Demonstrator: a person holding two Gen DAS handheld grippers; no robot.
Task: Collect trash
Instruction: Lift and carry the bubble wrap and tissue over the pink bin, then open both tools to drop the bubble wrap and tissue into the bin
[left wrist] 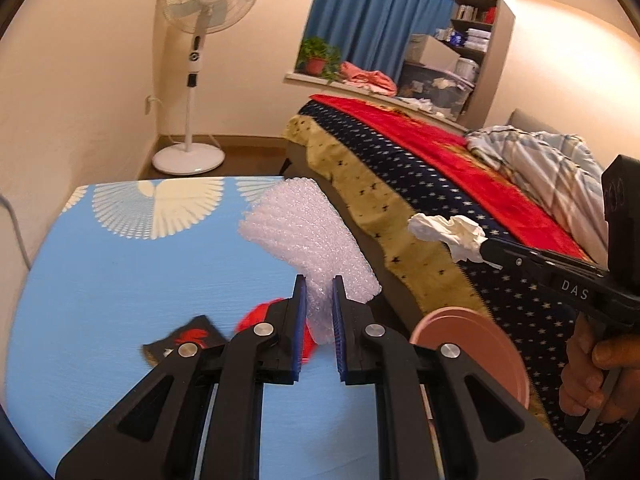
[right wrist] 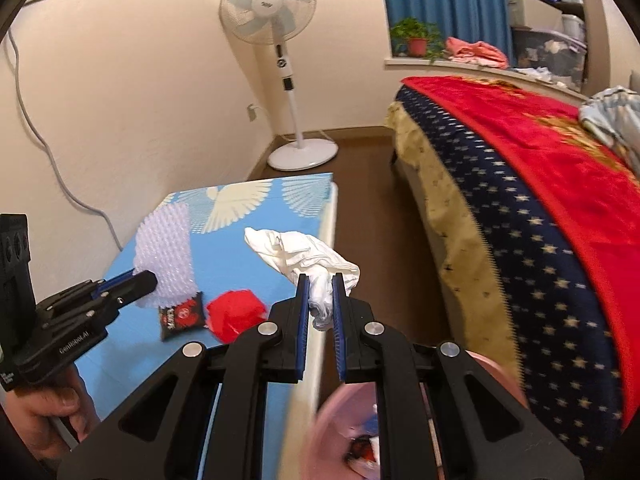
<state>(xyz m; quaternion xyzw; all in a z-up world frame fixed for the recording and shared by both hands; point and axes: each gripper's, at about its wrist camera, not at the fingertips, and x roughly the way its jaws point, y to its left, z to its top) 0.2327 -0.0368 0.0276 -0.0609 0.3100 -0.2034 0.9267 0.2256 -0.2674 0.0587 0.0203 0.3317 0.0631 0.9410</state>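
Pinching a sheet of clear bubble wrap (left wrist: 308,240) between its blue-padded fingers, the left gripper (left wrist: 320,292) holds the plastic up above the light blue table with white fan-shaped prints (left wrist: 100,280); the wrap rises from the narrow jaws and fans out toward the table's far right corner. From the right wrist camera the same left gripper (right wrist: 150,278) shows at the left edge, clamped on the lower edge of the bubble wrap (right wrist: 166,256), with the person's left hand (right wrist: 48,416) around its handle. The right gripper (right wrist: 320,294) is closed on a crumpled white tissue (right wrist: 304,256), which bunches up above the fingertips, held over the table's right edge and the brown floor strip beside it. In the left wrist view this right gripper (left wrist: 486,250) reaches in from the right, the tissue (left wrist: 452,234) at its tip in front of the bed with a navy star-patterned and red cover (left wrist: 460,168), the right hand (left wrist: 596,376) gripping below. Lying on the table are a crumpled red wrapper (right wrist: 236,314) and, just left of it, a small black packet with red print (right wrist: 180,316). A round pink bin (right wrist: 344,432) sits low between table and bed, directly under the right gripper, with some scraps inside, though blurred. A white standing fan (right wrist: 280,40) stands in the corner against the cream wall.
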